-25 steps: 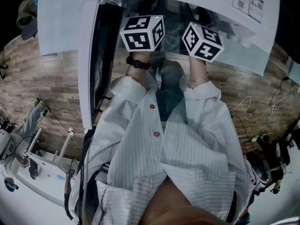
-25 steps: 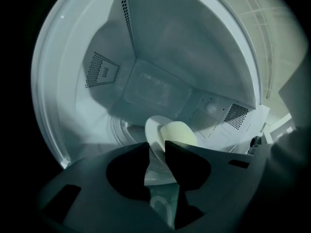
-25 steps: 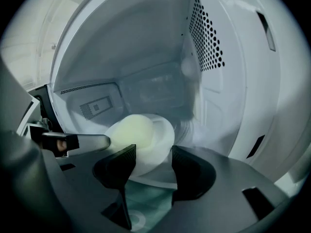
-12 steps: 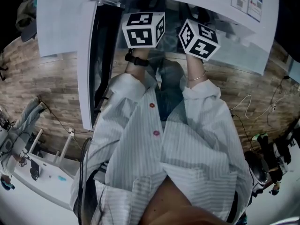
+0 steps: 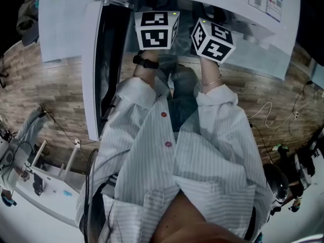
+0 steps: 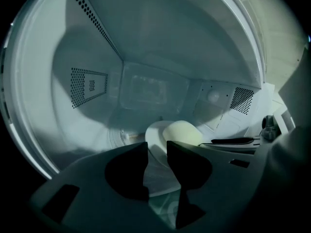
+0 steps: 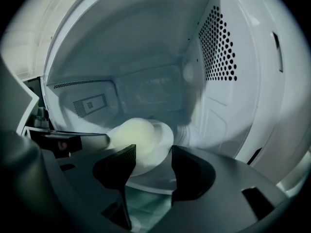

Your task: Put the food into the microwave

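1. inside the white microwave, a white plate carries the food, a single pale round lump on the plate's far part.
2. the left gripper has its tongs nearly pressed together, pinching the plate's near rim in the narrow gap between them.
3. the right gripper has its tongs spread. the plate's near edge shows in the gap, and whether either one touches it cannot be told.
4. greenish turntable glass shows below the plate's near edge. whether the plate rests on it or hangs just above is unclear.
5. perforated vent patches mark the cavity's left and right walls.
6. seen from the head view, both marker cubes are at the oven's mouth, just beside each other, and the door stands open on the left.
7. wood-plank floor lies beneath, with light cables trailing at the right, and the person's striped shirt fills the near part.
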### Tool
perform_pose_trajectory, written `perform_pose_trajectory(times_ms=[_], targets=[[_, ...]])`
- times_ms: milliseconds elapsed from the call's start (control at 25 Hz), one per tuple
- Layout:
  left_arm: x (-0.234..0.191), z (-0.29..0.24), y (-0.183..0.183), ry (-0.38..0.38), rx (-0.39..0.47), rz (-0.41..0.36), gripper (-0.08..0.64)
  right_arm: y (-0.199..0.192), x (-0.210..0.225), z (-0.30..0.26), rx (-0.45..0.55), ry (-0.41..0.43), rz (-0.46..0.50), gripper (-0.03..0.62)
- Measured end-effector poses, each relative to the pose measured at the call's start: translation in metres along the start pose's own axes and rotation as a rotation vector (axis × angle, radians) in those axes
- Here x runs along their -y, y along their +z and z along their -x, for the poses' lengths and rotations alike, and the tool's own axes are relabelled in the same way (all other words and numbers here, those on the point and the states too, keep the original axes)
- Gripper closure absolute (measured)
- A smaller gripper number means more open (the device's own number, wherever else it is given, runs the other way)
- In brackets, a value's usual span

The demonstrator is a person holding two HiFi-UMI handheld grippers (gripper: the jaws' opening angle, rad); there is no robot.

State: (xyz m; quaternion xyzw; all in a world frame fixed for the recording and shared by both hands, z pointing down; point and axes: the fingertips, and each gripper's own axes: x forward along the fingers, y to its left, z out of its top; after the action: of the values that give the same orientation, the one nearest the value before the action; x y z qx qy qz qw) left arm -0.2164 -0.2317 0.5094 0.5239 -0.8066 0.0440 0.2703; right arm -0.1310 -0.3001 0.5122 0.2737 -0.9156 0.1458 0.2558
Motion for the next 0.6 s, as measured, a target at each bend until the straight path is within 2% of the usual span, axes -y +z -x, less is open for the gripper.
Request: perform_pose_trajectory(times_ms=[240, 600], targets=[[0.0, 0.005, 0.002, -0.005, 0.017, 0.021, 0.442, 0.004, 0.0, 0.003, 0.019, -0.011, 0.024, 0.36], [0.009, 0.019, 0.005, -0.02, 0.022, 0.035, 0.442, 0.011, -0.002, 0.019, 0.057, 0.045, -0.027, 0.359]])
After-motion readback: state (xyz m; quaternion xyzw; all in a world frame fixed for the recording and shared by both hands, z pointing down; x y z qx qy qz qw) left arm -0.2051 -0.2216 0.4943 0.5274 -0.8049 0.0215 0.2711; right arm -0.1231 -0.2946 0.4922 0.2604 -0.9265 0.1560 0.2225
